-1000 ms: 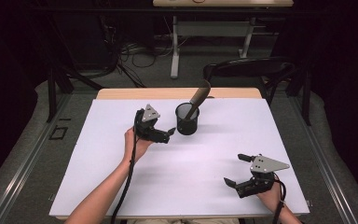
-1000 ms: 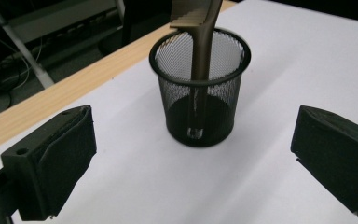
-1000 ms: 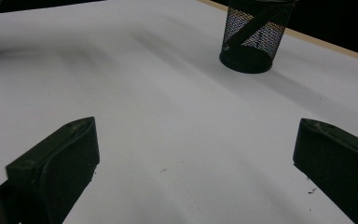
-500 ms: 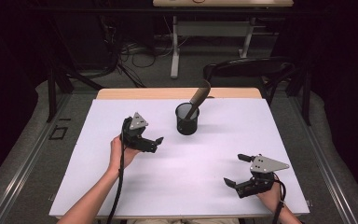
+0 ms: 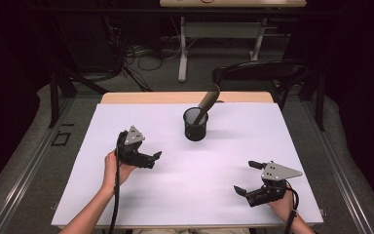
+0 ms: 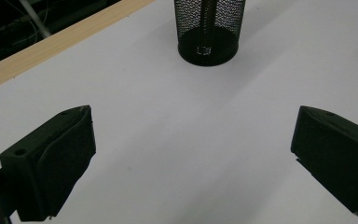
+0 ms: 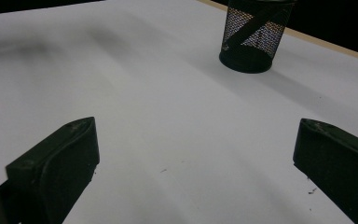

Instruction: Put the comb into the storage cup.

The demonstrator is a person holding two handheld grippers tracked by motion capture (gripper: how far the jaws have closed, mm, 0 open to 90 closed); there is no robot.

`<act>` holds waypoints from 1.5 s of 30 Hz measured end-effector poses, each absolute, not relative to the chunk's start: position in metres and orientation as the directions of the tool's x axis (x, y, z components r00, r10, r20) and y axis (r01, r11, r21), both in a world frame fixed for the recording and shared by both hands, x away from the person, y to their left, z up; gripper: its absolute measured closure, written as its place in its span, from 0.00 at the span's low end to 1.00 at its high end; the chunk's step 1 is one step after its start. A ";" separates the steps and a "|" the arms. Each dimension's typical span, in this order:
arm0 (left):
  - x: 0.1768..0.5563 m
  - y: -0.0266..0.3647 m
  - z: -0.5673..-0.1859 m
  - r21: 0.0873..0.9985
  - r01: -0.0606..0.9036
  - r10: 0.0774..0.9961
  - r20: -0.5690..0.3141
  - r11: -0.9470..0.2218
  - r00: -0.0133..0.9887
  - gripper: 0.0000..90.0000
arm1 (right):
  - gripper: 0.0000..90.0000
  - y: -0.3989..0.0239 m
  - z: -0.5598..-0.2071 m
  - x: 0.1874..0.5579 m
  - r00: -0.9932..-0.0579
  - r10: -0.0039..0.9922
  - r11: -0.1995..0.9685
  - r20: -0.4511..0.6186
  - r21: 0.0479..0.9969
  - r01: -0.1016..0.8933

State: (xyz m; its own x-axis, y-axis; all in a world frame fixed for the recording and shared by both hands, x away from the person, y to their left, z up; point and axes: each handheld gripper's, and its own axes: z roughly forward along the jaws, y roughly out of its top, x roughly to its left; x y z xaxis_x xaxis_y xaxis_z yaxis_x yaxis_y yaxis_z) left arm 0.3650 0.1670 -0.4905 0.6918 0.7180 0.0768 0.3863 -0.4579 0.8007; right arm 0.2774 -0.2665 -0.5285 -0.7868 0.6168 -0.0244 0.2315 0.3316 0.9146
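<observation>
Looks abt done: brown curved-handle tool (image 5: 208, 102) standing tilted inside black wire-mesh cup (image 5: 195, 125) at mid-table far side, left gripper (image 5: 155, 157) & right gripper (image 5: 244, 177) both spread wide, empty, well apart from cup.

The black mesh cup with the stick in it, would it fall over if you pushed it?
Probably near the top: the black wire-mesh cup looks light, and the long brown stick leans past its rim, which likely makes it top-heavy. Its round flat base might let it slide if pushed low.
</observation>
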 end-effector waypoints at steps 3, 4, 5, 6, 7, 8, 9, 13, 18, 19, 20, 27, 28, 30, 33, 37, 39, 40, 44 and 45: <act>0.360 0.170 -0.492 0.800 0.388 0.721 0.077 -0.457 0.689 0.00 | 0.00 -0.266 -0.529 0.278 -0.787 0.616 0.330 -0.022 0.915 0.233; 0.358 0.171 -0.493 0.800 0.391 0.722 0.074 -0.455 0.688 0.00 | 0.00 -0.266 -0.529 0.278 -0.787 0.617 0.331 -0.023 0.914 0.233; 0.357 0.172 -0.494 0.800 0.389 0.722 0.077 -0.456 0.688 0.00 | 0.00 -0.267 -0.529 0.277 -0.787 0.617 0.333 -0.024 0.914 0.233; 0.355 0.173 -0.495 0.802 0.389 0.724 0.076 -0.453 0.685 0.00 | 0.00 -0.267 -0.528 0.277 -0.786 0.617 0.334 -0.026 0.914 0.232; 0.353 0.174 -0.496 0.802 0.391 0.725 0.075 -0.452 0.685 0.00 | 0.00 -0.267 -0.529 0.278 -0.787 0.617 0.330 -0.025 0.915 0.231; 0.351 0.175 -0.497 0.801 0.393 0.726 0.073 -0.451 0.684 0.00 | 0.00 -0.267 -0.529 0.278 -0.787 0.617 0.330 -0.023 0.915 0.232; 0.349 0.176 -0.497 0.801 0.394 0.727 0.073 -0.450 0.682 0.00 | 0.00 -0.266 -0.529 0.278 -0.787 0.617 0.330 -0.022 0.915 0.233; 0.342 0.179 -0.500 0.802 0.396 0.729 0.071 -0.448 0.681 0.00 | 0.00 -0.266 -0.529 0.277 -0.787 0.616 0.331 -0.023 0.914 0.233; 0.336 0.182 -0.501 0.800 0.394 0.726 0.075 -0.453 0.683 0.00 | 0.00 -0.266 -0.529 0.278 -0.788 0.616 0.332 -0.023 0.914 0.233; 0.334 0.183 -0.501 0.802 0.395 0.728 0.071 -0.448 0.681 0.00 | 0.00 -0.266 -0.529 0.278 -0.787 0.616 0.332 -0.023 0.914 0.233; 0.333 0.183 -0.501 0.802 0.393 0.728 0.074 -0.450 0.682 0.00 | 0.00 -0.266 -0.529 0.278 -0.787 0.616 0.332 -0.022 0.914 0.234; 0.323 0.190 -0.504 0.802 0.398 0.736 0.075 -0.446 0.673 0.00 | 0.00 -0.266 -0.529 0.278 -0.788 0.615 0.329 -0.022 0.916 0.231; 0.322 0.191 -0.505 0.803 0.398 0.738 0.076 -0.444 0.671 0.00 | 0.00 -0.266 -0.529 0.278 -0.788 0.615 0.329 -0.022 0.916 0.231; 0.320 0.194 -0.507 0.803 0.403 0.741 0.070 -0.439 0.668 0.00 | 0.00 -0.266 -0.529 0.277 -0.788 0.616 0.333 -0.021 0.913 0.236; 0.316 0.198 -0.509 0.807 0.408 0.751 0.065 -0.426 0.657 0.00 | 0.00 -0.266 -0.529 0.277 -0.788 0.616 0.333 -0.022 0.913 0.235; 0.311 0.203 -0.510 0.814 0.410 0.762 0.060 -0.411 0.645 0.00 | 0.00 -0.266 -0.529 0.278 -0.789 0.615 0.331 -0.020 0.914 0.234; 0.309 0.205 -0.511 0.812 0.411 0.762 0.062 -0.414 0.645 0.00 | 0.00 -0.266 -0.530 0.278 -0.787 0.616 0.331 -0.019 0.913 0.237; 0.307 0.206 -0.512 0.813 0.411 0.764 0.064 -0.413 0.642 0.00 | 0.00 -0.266 -0.530 0.278 -0.787 0.617 0.329 -0.016 0.914 0.239; 0.302 0.210 -0.517 0.818 0.414 0.772 0.056 -0.399 0.634 0.00 | 0.00 -0.266 -0.529 0.278 -0.787 0.617 0.330 -0.021 0.914 0.234; 0.301 0.211 -0.518 0.819 0.414 0.774 0.058 -0.398 0.630 0.00 | 0.00 -0.266 -0.529 0.278 -0.787 0.617 0.330 -0.021 0.914 0.235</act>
